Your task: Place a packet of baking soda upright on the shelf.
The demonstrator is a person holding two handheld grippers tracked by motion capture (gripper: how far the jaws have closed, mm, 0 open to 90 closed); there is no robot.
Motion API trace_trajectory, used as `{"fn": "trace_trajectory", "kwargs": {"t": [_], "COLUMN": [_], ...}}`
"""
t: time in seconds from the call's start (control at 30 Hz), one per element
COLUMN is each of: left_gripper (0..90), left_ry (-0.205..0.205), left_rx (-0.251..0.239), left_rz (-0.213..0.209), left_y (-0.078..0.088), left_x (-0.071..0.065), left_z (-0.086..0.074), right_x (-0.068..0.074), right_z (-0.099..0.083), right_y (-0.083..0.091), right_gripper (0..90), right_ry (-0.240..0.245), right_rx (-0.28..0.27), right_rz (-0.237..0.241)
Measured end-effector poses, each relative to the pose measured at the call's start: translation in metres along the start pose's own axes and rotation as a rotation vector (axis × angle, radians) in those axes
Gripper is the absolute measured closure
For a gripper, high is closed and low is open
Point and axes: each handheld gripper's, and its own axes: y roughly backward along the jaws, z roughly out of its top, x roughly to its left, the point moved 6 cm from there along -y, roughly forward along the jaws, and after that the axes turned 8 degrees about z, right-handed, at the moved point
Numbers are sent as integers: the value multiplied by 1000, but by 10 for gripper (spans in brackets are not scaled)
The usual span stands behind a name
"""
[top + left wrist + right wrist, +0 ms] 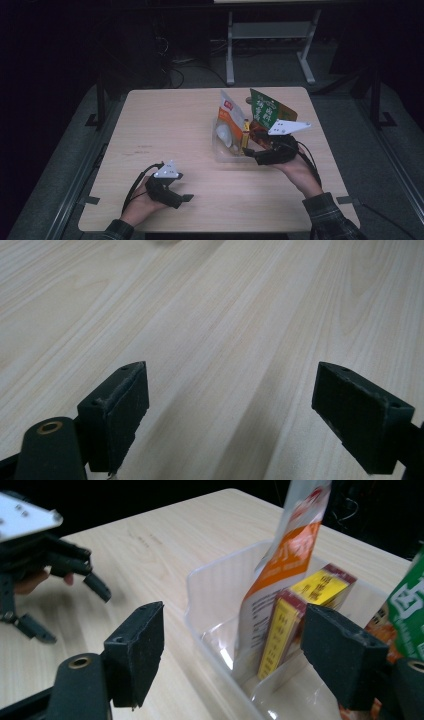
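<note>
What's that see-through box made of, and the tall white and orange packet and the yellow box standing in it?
The bin looks like clear, glossy plastic: the table shows through its walls and light glints on them. The white and orange pouch seems thin printed plastic film, since it stands tall and slightly bowed. The yellow box looks like printed cardboard, with crisp straight edges and flat faces.

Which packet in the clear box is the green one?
The green packet stands at the far right of the clear box, above the right gripper. The other tall packet is white and orange.

Print on green bag [267,111], orange pouch [280,580], yellow box [280,635]: illegible.
</note>
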Motion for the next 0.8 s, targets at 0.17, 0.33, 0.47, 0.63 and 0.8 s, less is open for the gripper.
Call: {"fn": "trace_trajectory", "kwargs": {"t": [0.17, 0.33, 0.47, 0.63, 0.8], "left_gripper": [145, 146, 145, 146, 145], "left_ry": [-3, -24, -32, -44, -61], "left_rx": [-8, -21, -22, -20, -16], "left_rz": [-5, -21, -35, -51, -76], "left_y": [1, 1, 0, 0, -1], "left_x": [-2, -4, -7, -10, -15], "left_z": [1, 3, 3, 3, 3], "right_x": [8, 16, 23, 30, 37], "right_z": [-10, -23, -34, -44, -54], "right_y": [2, 0, -4, -7, -11], "right_gripper": [251, 248, 242, 232, 222], "right_ry": [18, 37, 54, 73, 88], "right_rx": [5, 31, 61, 88, 117], "right_rz": [36, 72, 93, 102, 118]}}
